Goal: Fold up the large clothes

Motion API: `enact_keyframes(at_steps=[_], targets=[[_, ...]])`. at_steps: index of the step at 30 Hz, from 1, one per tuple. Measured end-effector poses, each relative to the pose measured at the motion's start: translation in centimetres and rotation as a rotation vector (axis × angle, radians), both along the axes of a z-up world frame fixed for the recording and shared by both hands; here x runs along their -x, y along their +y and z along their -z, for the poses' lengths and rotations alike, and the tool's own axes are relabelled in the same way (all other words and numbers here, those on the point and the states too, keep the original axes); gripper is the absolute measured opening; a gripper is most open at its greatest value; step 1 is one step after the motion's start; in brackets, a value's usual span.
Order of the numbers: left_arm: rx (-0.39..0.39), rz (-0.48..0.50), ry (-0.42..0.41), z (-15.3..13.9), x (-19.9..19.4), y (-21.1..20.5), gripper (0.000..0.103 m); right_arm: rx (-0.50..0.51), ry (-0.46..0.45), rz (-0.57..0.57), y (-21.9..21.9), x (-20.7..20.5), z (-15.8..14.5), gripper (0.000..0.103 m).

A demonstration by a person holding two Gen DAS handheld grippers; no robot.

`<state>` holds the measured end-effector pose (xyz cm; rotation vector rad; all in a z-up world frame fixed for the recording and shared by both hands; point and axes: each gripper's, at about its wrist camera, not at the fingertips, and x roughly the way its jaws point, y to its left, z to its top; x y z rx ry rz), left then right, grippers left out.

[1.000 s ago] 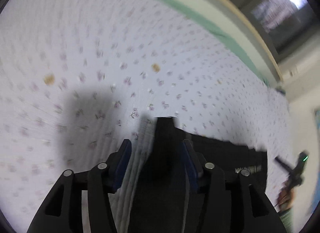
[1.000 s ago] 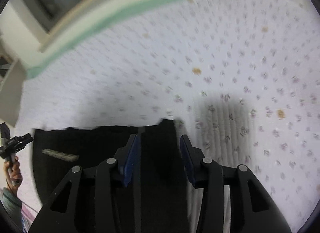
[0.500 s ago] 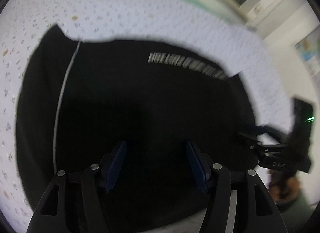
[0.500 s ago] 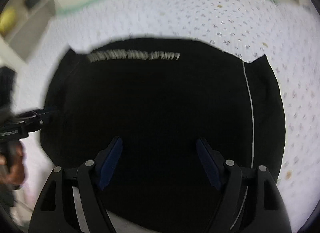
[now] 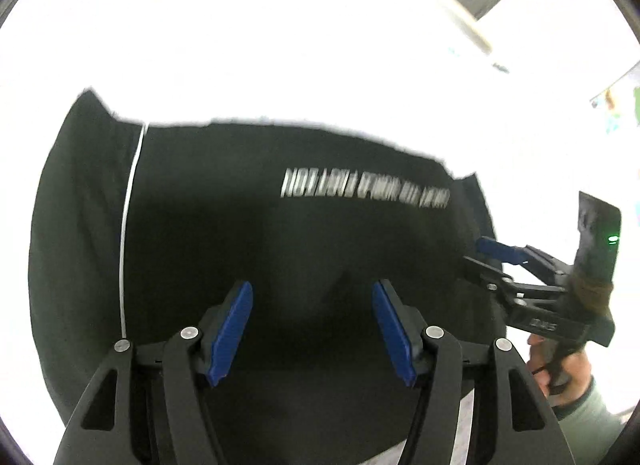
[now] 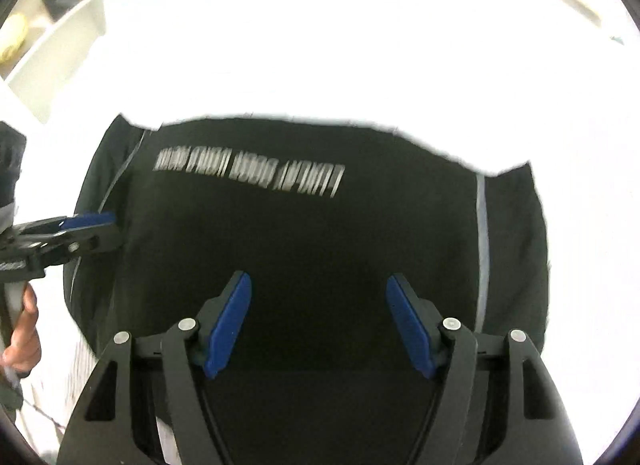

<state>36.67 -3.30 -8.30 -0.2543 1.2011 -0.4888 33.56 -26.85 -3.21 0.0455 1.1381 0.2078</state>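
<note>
Garment [image 5: 248, 249] black, lying spread flat on an overexposed white surface [image 5: 280, 45] we can't make out in detail; we see it under both cameras. Thin white stripe [image 5: 129, 233] runs down its left part in the left wrist view, blurred white lettering [image 5: 364, 188] sits right of centre. Left tool [image 5: 312, 329] hovers above the dark cloth, blue pads well apart, nothing between them, no grip. Further right we see the right tool [image 5: 496, 255] at the garment's right edge, a hand [image 5: 568, 369] on its handle. In the right wrist view the left tool [image 6: 86, 225] shows at the garment's [image 6: 320, 249] left edge, lettering [image 6: 248, 171] upper left, grey stripe [image 6: 482, 249] at right. Right tool [image 6: 318, 325] pads are wide apart and closing slightly, nothing between them, cloth only below.
</note>
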Motion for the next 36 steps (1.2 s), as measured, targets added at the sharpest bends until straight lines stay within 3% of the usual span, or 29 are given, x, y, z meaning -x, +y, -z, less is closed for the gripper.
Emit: enact_keyframes(at_steps=[2, 5, 8, 11, 15, 18, 22, 24, 27, 32, 36], targets=[[0.012, -0.015, 0.004, 0.4, -2.1, -0.3, 0.064, 0.021, 0.000, 0.024, -0.8, -1.9, 0.8, 0.074], [-0.086, -0.063, 0.115, 5.2, -4.9, -0.7, 0.064, -0.003, 0.124, 0.066, -1.8, -4.8, 5.5, 0.075], [-0.042, -0.102, 0.155, 8.1, -6.5, 0.2, 0.066, -0.025, 0.151, 0.092, -2.5, -5.5, 7.8, 0.077], [-0.019, -0.111, 0.163, 7.5, -6.5, 0.6, 0.066, -0.025, 0.150, 0.091, -3.0, -5.4, 7.2, 0.077], [0.027, -0.056, 0.097, 3.4, -4.4, 2.2, 0.065, -0.078, 0.074, 0.055, -4.4, -2.2, 2.6, 0.074], [0.068, 0.043, 0.035, 0.1, -0.2, 3.6, 0.065, -0.063, 0.021, -0.009, -4.7, 1.9, 0.1, 0.074], [0.040, 0.106, 0.107, 1.9, 3.6, 3.5, 0.065, -0.050, 0.079, -0.059, -3.1, 6.6, 1.0, 0.074], [0.025, 0.063, 0.184, 4.9, 4.8, 4.1, 0.065, -0.012, 0.126, -0.049, -2.4, 7.3, 3.1, 0.074], [0.021, 0.003, 0.198, 6.9, 5.0, 4.2, 0.065, -0.002, 0.158, -0.002, -1.8, 7.7, 5.3, 0.075], [-0.027, 0.004, 0.142, 3.3, 6.1, 5.3, 0.065, -0.065, 0.183, 0.063, -3.7, 7.3, 3.1, 0.075], [-0.031, -0.005, 0.081, 0.0, 7.9, 7.7, 0.065, -0.110, 0.110, 0.096, -6.2, 9.3, -0.1, 0.075]])
